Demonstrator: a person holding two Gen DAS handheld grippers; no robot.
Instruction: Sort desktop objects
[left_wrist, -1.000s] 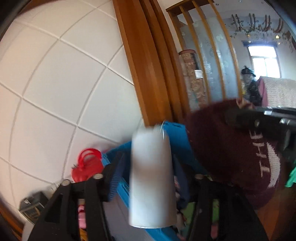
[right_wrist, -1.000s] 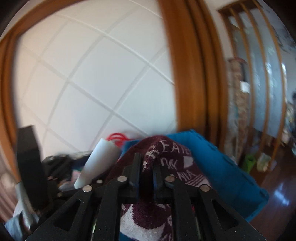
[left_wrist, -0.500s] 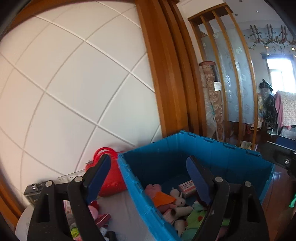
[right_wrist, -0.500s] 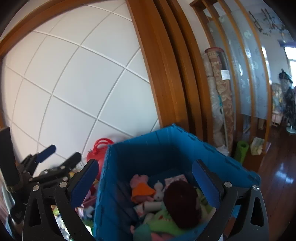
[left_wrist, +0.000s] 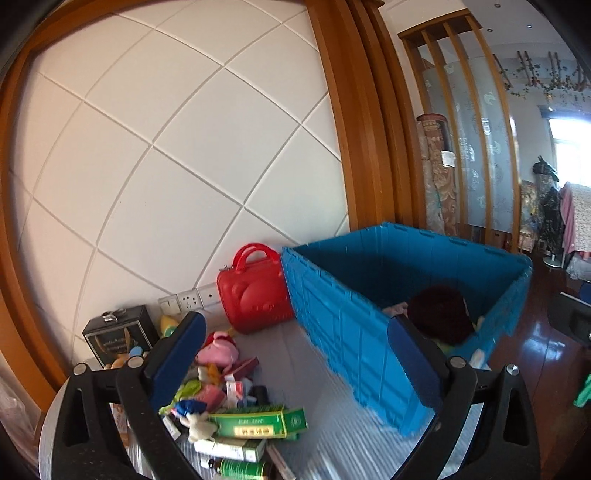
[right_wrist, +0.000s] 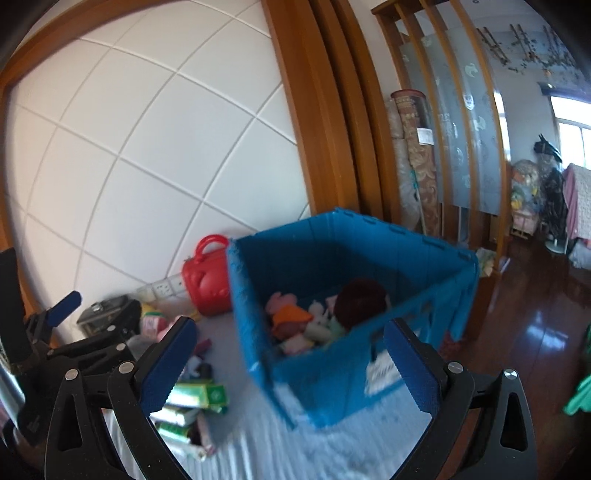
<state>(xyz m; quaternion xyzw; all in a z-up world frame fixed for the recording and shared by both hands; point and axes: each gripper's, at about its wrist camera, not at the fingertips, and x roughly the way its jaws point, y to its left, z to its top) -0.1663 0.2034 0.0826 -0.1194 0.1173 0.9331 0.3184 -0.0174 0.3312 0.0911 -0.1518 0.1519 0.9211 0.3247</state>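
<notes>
1. Blue plastic crate (left_wrist: 354, 332) on the grey table (left_wrist: 332, 435), holding a maroon knit hat (right_wrist: 362, 302), a pink plush toy (right_wrist: 280, 301) and other soft toys.
2. Red toy case (left_wrist: 251, 295) just beside the crate, against the wall.
3. Loose pile left of the crate: green boxes (left_wrist: 258, 424), small toys.
4. Left tongs (left_wrist: 299, 363): jaws opening, nothing between them, angled slightly down.
5. Right tongs (right_wrist: 291, 365): spread wide, empty, facing the crate.
6. A second ago the left tongs carried a white roll and the right pinched the hat; both are now empty and the hat lies in the crate.
</notes>
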